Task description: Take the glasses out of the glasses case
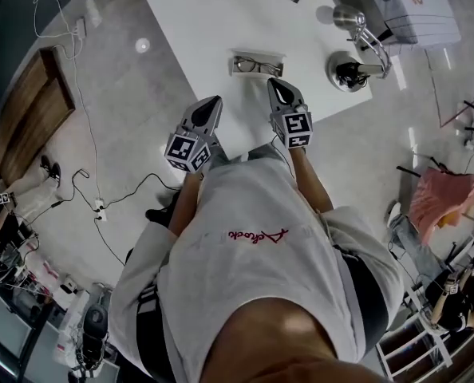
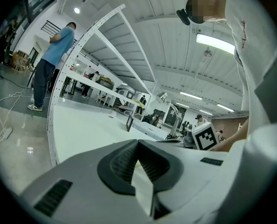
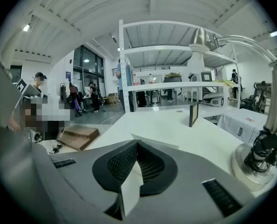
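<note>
White glasses case lies lengthwise left to right.

Beyond the right gripper jaws, a white table bearing a small dark stand straight ahead and, close on the right, a silver desk lamp on a round base. Behind these, white shelving. Low to the left, a wooden board on the floor. Far left of the left gripper jaws, a person in a blue shirt standing by the table's edge.
</note>
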